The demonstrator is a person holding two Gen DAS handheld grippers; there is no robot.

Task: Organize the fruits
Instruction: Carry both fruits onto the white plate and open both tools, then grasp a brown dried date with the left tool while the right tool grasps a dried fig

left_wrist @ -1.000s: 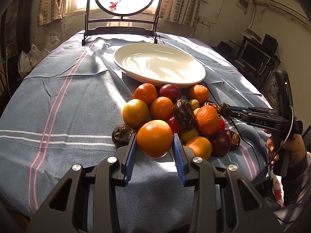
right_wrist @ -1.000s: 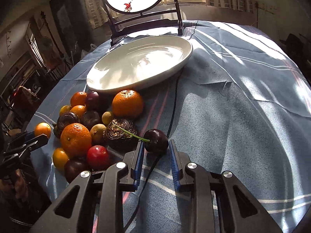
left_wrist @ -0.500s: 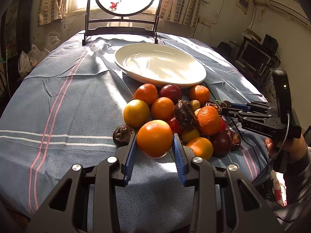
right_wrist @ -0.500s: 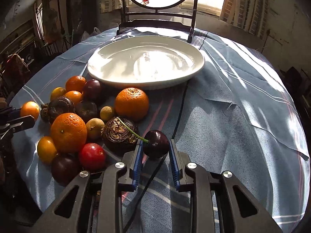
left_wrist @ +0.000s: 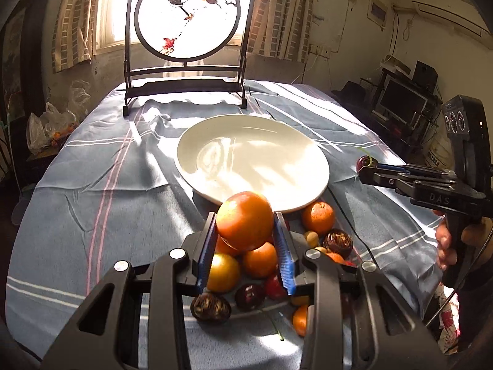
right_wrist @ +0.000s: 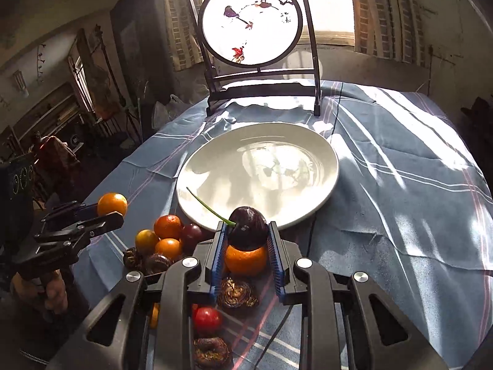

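Left tongs [left_wrist: 245, 240] clamped on orange [left_wrist: 245, 220], right tongs [right_wrist: 246, 246] clamped on dark plum [right_wrist: 248, 226]; both aloft just short of white plate [left_wrist: 308, 166], plate straight ahead, neither clearly nearer.

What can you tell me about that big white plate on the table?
The white plate is a wide, shallow oval dish, glossy like glazed ceramic, mirroring the window and crossed by shadows. It lies flat on the striped blue tablecloth, before the round painted screen. Nothing lies in it yet; the loose fruit sits just outside its near rim.
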